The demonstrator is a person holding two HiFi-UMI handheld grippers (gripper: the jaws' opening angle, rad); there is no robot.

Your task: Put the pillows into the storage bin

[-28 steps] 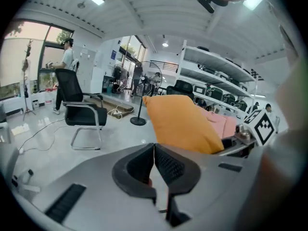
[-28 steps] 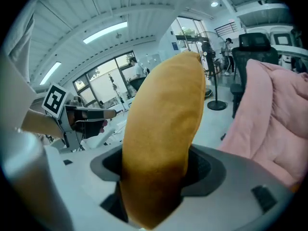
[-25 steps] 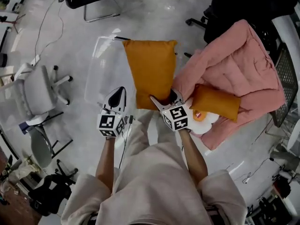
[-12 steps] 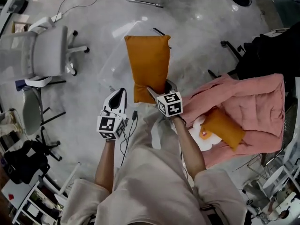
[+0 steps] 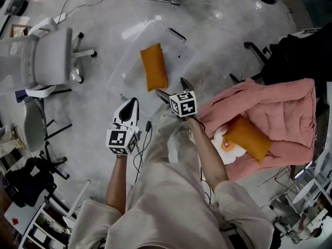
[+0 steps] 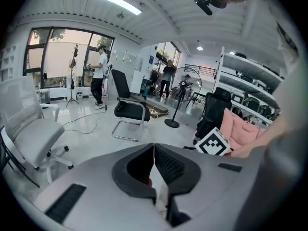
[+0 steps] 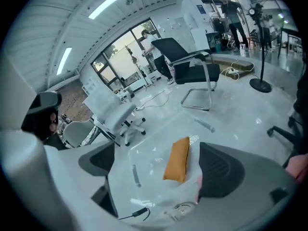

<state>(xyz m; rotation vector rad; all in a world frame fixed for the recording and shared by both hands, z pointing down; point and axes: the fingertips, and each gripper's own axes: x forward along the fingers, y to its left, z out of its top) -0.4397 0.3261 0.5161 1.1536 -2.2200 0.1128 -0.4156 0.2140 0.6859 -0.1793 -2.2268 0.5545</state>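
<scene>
Orange pillow (image 5: 153,66), clear bin (image 5: 176,53), pink jacket (image 5: 280,113), black-and-white checked marker cube (image 5: 183,104)

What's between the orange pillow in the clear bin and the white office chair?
Head view: only the clear plastic bin's wall and bare grey floor.

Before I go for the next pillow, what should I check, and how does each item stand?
1. First pillow inside the storage bin: ok, it lies on the clear bin's floor.
2. Right gripper free: ok, its jaws are opening with nothing pinched; the pillow lies below them.
3. Left gripper free: ok, jaws together and empty.
4. Second pillow reachable: ok, it lies uncovered on the pink quilted cover at the person's right.
5. Room left in the bin: looks ok, bare floor shows beside the pillow.
</scene>
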